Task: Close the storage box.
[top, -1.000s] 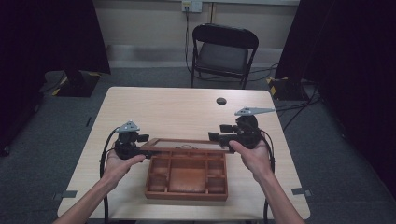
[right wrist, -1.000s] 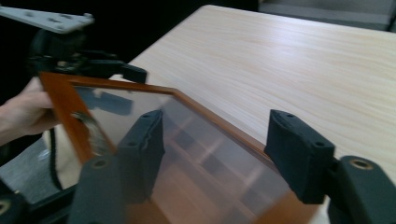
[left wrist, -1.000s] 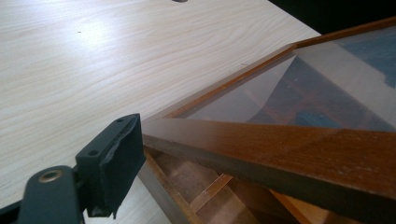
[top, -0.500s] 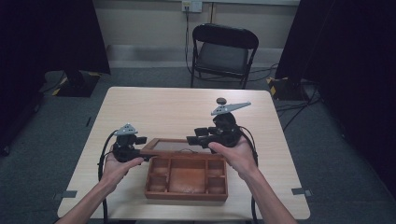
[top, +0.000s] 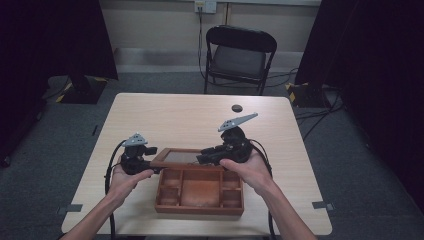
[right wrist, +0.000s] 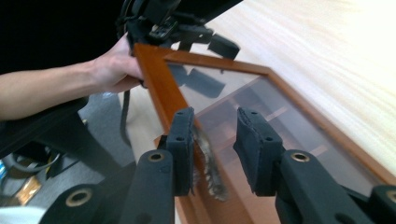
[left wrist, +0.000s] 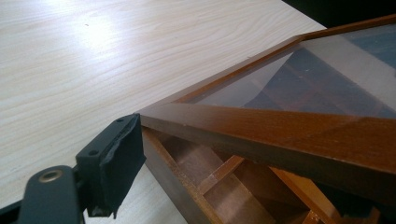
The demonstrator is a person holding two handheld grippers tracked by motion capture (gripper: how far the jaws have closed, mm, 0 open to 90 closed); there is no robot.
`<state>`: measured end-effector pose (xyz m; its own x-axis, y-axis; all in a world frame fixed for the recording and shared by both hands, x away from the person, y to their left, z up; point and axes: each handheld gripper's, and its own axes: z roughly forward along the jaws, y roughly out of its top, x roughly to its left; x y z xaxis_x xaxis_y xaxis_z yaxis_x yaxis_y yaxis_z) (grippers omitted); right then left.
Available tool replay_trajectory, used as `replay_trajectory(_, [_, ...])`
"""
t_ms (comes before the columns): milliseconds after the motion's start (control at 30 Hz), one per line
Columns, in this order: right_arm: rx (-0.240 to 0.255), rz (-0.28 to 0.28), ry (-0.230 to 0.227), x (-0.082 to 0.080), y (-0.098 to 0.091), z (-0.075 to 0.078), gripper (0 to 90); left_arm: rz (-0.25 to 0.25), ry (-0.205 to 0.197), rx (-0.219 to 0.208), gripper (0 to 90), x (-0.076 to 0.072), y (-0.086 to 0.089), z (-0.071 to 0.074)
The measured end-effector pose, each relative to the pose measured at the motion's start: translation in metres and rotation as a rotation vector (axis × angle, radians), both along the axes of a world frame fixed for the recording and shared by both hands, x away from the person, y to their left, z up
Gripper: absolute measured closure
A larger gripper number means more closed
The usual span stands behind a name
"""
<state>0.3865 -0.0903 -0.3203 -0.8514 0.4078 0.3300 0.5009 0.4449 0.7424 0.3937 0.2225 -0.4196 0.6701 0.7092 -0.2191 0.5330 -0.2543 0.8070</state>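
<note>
A wooden compartment box sits on the near half of the table. Its glass lid is hinged at the far side and hangs half raised, tilted over the box. My left gripper is at the lid's left corner with its jaws wide apart. One pad touches the corner of the lid frame, and the other jaw is hidden under the rail. My right gripper straddles the lid's free rail; the left pad lies against the rail, the right pad stands off over the glass.
The pale wooden table has bare room beyond the box. A small dark round object lies near its far edge. A black folding chair stands behind the table. Cables trail from both grippers.
The lid has swung from nearly upright to tilted over the box. My right gripper has slid left along the lid's edge and tipped over. The left gripper has barely moved.
</note>
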Motion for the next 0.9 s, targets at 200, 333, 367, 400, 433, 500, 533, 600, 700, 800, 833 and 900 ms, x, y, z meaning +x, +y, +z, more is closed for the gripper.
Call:
replay_trajectory(200, [-0.003,0.003,0.032,0.001,0.002,-0.003,71.4,-0.009,-0.006,0.009,16.3,-0.001,0.000,-0.001])
replay_trajectory(333, [-0.002,0.009,0.070,0.003,0.003,-0.006,74.5,-0.003,-0.004,0.028,16.3,-0.001,0.000,-0.002])
replay_trajectory(367, [-0.001,0.014,0.085,0.003,0.003,-0.007,75.7,-0.002,0.001,0.032,16.4,0.000,0.000,-0.002])
replay_trajectory(400, [0.004,0.016,0.088,0.003,0.002,-0.008,78.0,-0.002,0.006,0.032,16.4,0.000,-0.001,-0.003])
replay_trajectory(433, [0.006,0.022,0.093,0.003,0.002,-0.008,79.8,-0.002,0.005,0.035,16.4,-0.001,-0.001,-0.003])
replay_trajectory(500, [0.009,0.030,0.094,0.003,0.002,-0.009,81.0,-0.001,0.010,0.033,16.4,-0.001,-0.001,-0.004])
replay_trajectory(533, [0.006,0.031,0.096,0.003,0.002,-0.009,81.2,-0.006,0.011,0.035,16.3,0.000,-0.001,-0.004])
replay_trajectory(600, [0.005,0.036,0.093,0.003,0.002,-0.010,81.4,-0.012,0.015,0.034,16.3,0.000,-0.002,-0.006])
replay_trajectory(700, [0.004,0.039,0.090,0.004,0.001,-0.011,81.5,-0.016,0.018,0.041,16.4,0.001,-0.001,-0.006])
replay_trajectory(800, [-0.002,0.040,0.076,0.004,0.001,-0.012,81.6,-0.011,0.023,0.040,16.5,0.002,0.001,-0.007])
replay_trajectory(833, [-0.006,0.045,0.074,0.003,0.001,-0.012,81.6,-0.004,0.024,0.041,17.4,0.002,0.002,-0.007])
replay_trajectory(900, [-0.006,0.051,0.072,0.003,0.000,-0.013,81.6,0.009,0.033,0.035,19.4,0.003,0.005,-0.006])
